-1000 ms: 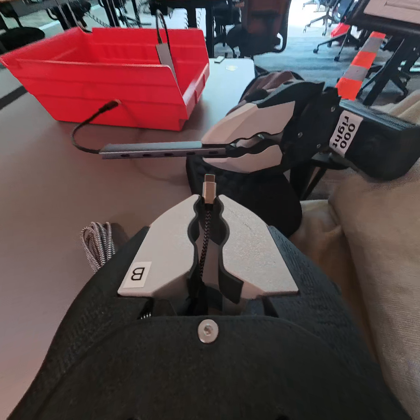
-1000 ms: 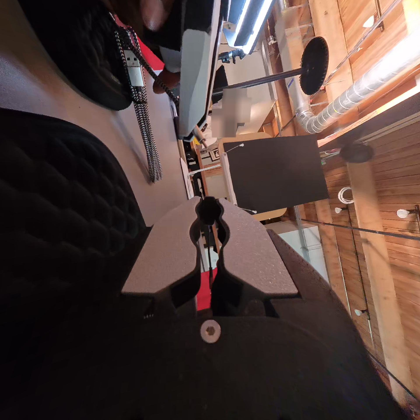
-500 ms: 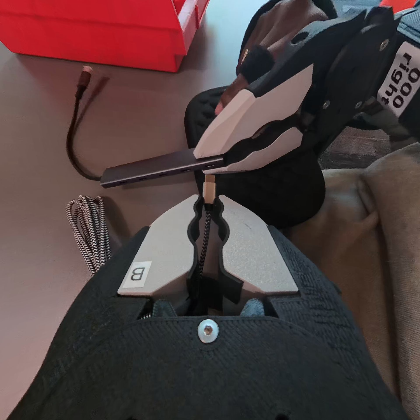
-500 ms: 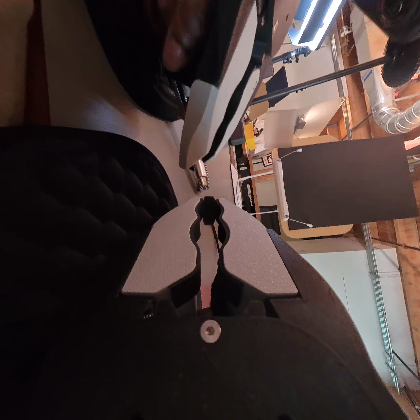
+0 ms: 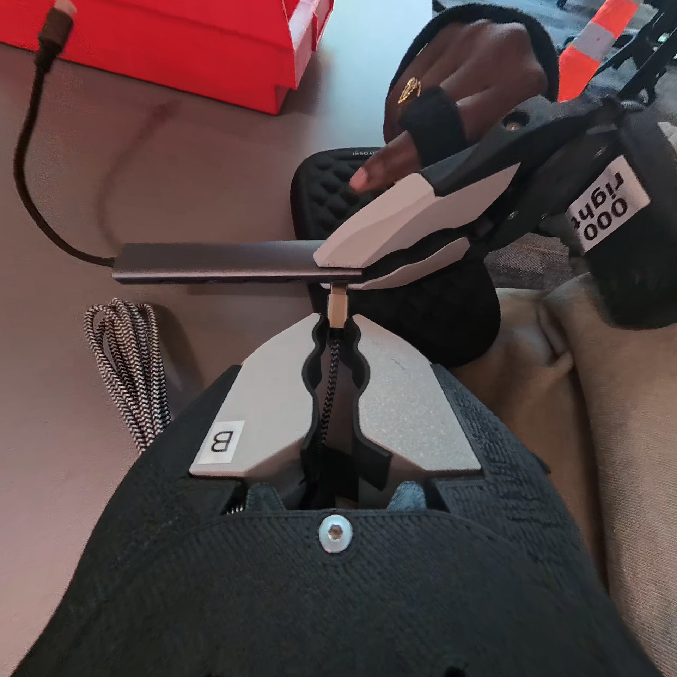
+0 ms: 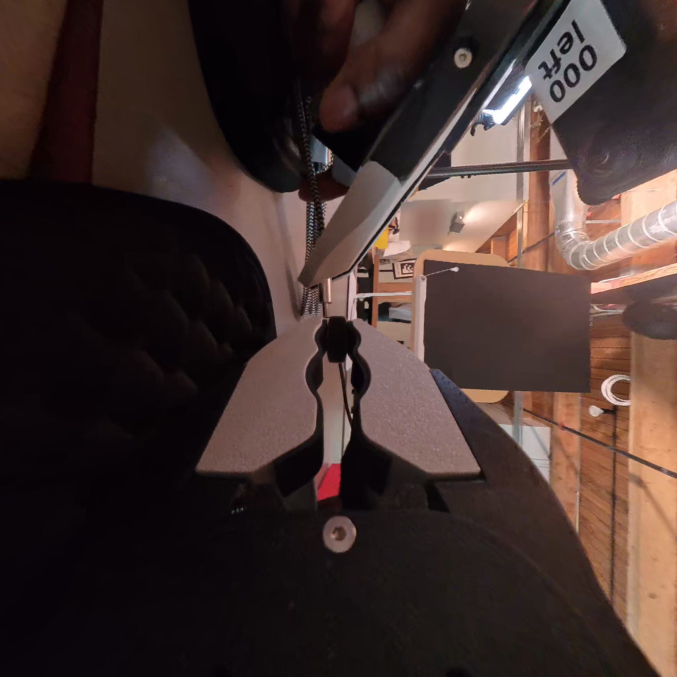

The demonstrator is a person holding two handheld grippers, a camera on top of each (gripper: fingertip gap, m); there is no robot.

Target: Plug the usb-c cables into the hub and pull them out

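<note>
Behind the hub (image 5: pixel 219 262), red bin (image 5: pixel 190 47), contents out of my sight, my left gripper (image 5: pixel 337 322) clamped on cable plug (image 5: pixel 337 307) touching hub's edge, right gripper (image 6: pixel 336 324) pinching hub end, only left view shows coiled cable (image 5: pixel 128 370), table (image 5: pixel 73 439).

A slim grey hub (image 5: pixel 219 262) is held level above the table (image 5: pixel 73 366), ports along its near edge. A braided usb-c cable's (image 5: pixel 328 388) gold plug (image 5: pixel 337 306) is seated in the hub's rightmost port.
</note>
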